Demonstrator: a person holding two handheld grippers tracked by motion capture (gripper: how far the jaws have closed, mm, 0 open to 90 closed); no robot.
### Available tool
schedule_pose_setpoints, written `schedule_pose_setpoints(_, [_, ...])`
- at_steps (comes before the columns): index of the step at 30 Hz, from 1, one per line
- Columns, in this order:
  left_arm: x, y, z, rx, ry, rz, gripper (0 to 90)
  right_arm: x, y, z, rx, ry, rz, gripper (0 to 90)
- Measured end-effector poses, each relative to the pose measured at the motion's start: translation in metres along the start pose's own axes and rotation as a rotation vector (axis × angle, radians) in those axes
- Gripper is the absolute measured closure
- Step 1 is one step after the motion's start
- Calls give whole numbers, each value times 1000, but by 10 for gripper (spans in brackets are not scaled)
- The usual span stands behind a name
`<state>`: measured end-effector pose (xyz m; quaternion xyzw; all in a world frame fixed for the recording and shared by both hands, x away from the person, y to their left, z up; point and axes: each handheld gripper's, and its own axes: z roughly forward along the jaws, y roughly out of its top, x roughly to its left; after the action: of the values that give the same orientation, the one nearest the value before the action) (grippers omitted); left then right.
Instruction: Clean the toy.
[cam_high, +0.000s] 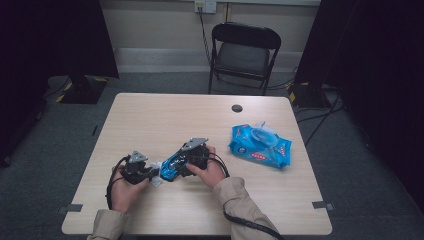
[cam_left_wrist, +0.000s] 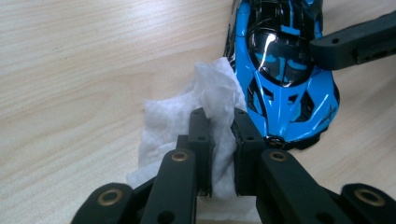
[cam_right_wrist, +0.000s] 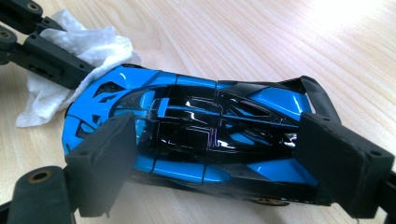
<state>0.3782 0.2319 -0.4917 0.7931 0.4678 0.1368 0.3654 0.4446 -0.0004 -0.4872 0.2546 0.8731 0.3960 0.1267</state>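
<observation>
A blue and black toy sports car (cam_right_wrist: 196, 126) lies on the wooden table (cam_high: 165, 120), gripped lengthwise. My right gripper (cam_right_wrist: 222, 154) is shut on it, one jaw pad near the nose and the other at the tail. My left gripper (cam_left_wrist: 220, 116) is shut on a crumpled white wipe (cam_left_wrist: 187, 112), which touches the car's (cam_left_wrist: 280, 79) front corner. In the high view both grippers sit close together near the front left of the table: the left gripper (cam_high: 150, 172), the right gripper (cam_high: 175, 165), with the car (cam_high: 169, 168) between them. The wipe (cam_right_wrist: 79, 42) lies partly on the tabletop.
A blue pack of wet wipes (cam_high: 260, 146) with its lid open lies to the right on the table. A round cable hole (cam_high: 237, 108) is near the far edge. A black folding chair (cam_high: 243, 52) stands beyond the table.
</observation>
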Motion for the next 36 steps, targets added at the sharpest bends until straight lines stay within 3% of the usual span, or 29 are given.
schedule_pose_setpoints(25, [-20, -9, -10, 40, -16, 49, 813, 0, 0, 0, -1, 1, -3, 125])
schedule_pose_setpoints(36, [-28, -11, -12, 48, -30, 50, 815, 0, 0, 0, -2, 1, -2, 124])
